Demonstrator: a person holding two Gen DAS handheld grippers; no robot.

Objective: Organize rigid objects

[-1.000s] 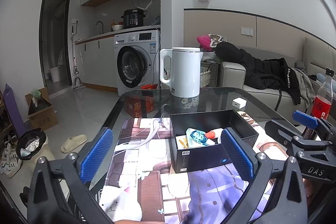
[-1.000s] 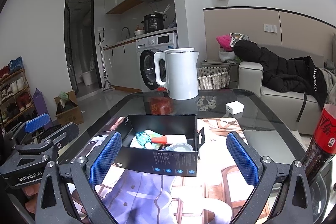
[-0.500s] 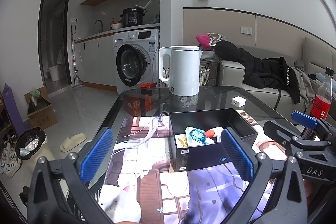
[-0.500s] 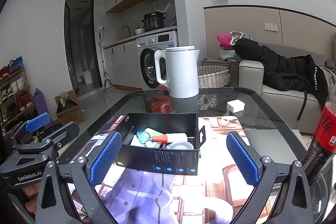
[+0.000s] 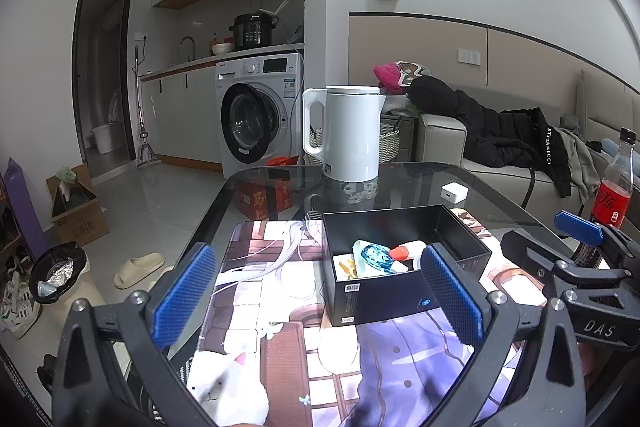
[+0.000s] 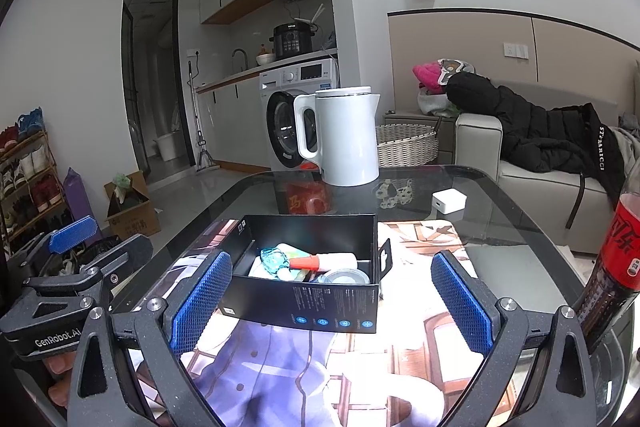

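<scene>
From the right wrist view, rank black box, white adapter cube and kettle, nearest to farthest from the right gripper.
From the right gripper:
1. black box, just ahead, toward its left finger.
2. white adapter cube, farther back, right side.
3. kettle, table's far edge, centre.

Left gripper (image 5: 320, 301) and right gripper (image 6: 330, 303): fingers spread wide, empty.

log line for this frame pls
left gripper: open, empty | right gripper: open, empty | black box: on mat, holds small items | kettle: behind box
</scene>
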